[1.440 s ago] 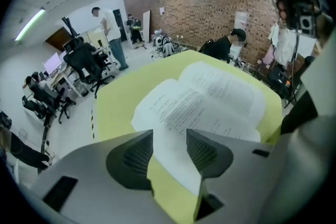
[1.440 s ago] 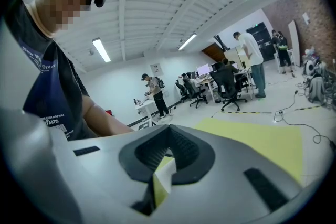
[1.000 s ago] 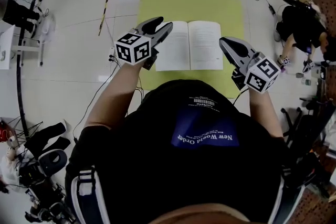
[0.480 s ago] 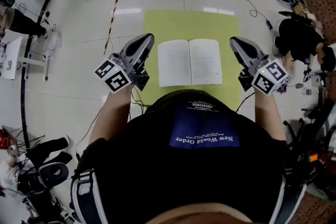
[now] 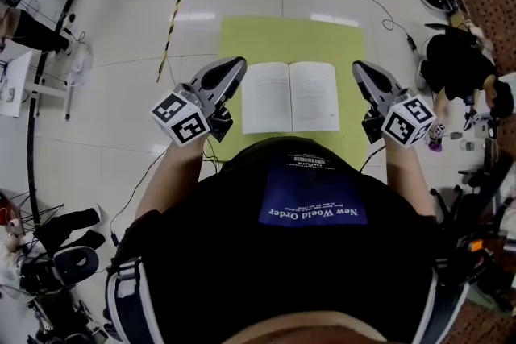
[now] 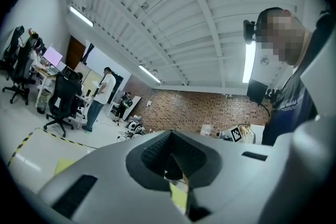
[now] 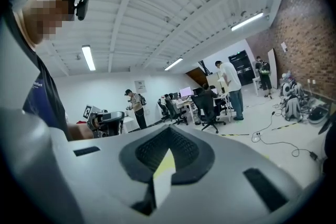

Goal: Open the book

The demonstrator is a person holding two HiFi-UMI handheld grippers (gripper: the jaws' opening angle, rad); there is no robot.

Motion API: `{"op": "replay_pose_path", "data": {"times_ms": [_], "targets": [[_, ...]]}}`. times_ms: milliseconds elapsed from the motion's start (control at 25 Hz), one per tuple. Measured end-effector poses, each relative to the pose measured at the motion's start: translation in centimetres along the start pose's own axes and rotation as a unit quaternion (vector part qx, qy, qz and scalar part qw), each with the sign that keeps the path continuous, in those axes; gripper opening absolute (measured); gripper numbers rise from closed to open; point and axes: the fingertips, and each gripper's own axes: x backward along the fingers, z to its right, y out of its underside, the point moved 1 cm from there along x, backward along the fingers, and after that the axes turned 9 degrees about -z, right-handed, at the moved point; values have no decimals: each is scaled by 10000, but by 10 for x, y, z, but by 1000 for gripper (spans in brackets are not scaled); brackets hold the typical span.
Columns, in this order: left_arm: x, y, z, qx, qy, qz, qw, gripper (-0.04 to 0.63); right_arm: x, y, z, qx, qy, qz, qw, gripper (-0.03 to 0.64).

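The thin white-paged paper book lies open, flat, pages up; between left claw and right claw, touching neither.

Person wearing a black short-sleeved shirt with a blue panel lettered in white. The left hand-held gripper and right hand-held gripper are grey, each bearing a black-and-white marker cube.
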Motion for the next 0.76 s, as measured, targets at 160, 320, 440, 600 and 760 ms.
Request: {"op": "replay_pose_path", "data": {"times_ms": [160, 320, 440, 600, 760], "targets": [[0, 2, -2, 58, 7, -14, 10000, 6, -2, 2, -3, 74, -21, -76, 9999, -15], [-2, 5, 1, 163, 23, 3, 9999, 6, 0, 6, -3, 74, -48, -103, 9999, -15], [-1, 8, 6, 115, 32, -16, 9999, 6, 4, 9, -6, 101, -61, -108, 9999, -15], [-1, 6, 5, 146, 45, -17, 9999, 6, 2, 7, -8, 115, -76, -122, 9998, -15], [-4, 2, 1, 159, 56, -21, 9999, 6, -4, 5, -6, 118, -109, -145, 9998, -15]]}}
